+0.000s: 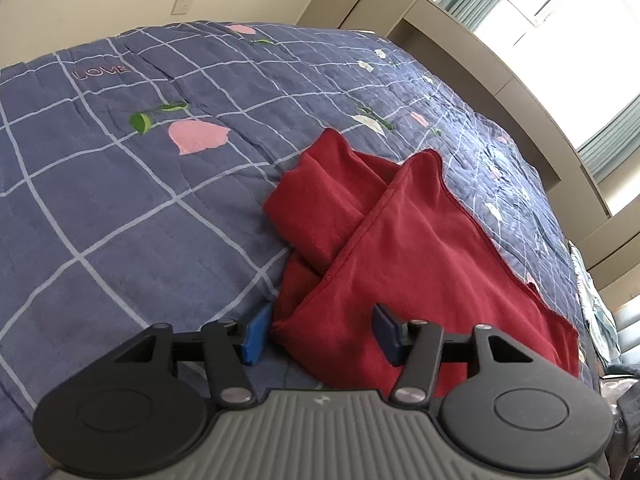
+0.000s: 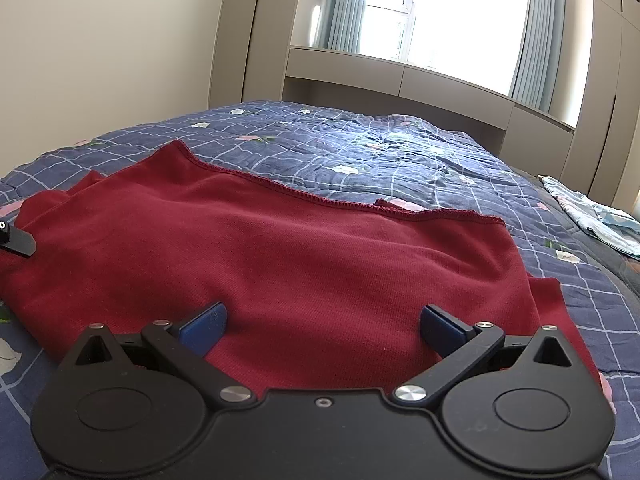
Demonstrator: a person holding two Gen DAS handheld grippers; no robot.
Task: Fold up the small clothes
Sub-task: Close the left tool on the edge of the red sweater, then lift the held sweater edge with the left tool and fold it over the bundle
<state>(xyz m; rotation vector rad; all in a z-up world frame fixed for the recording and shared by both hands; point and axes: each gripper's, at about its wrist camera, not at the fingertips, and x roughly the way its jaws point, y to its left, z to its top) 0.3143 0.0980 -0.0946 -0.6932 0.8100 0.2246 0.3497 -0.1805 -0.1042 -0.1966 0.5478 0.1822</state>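
A dark red garment lies partly folded on a blue checked bedspread, one flap laid over a bunched part. My left gripper is open, its blue pads astride the garment's near corner, with nothing pinched. In the right wrist view the same red garment spreads wide, its hemmed edge at the far side. My right gripper is open wide just above the garment's near edge. A black part of the left gripper shows at the left edge.
The bedspread is rumpled toward the far end. A light blue cloth lies at the bed's right edge. Beige wardrobes and a window ledge stand beyond the bed, a wall with a switch to the left.
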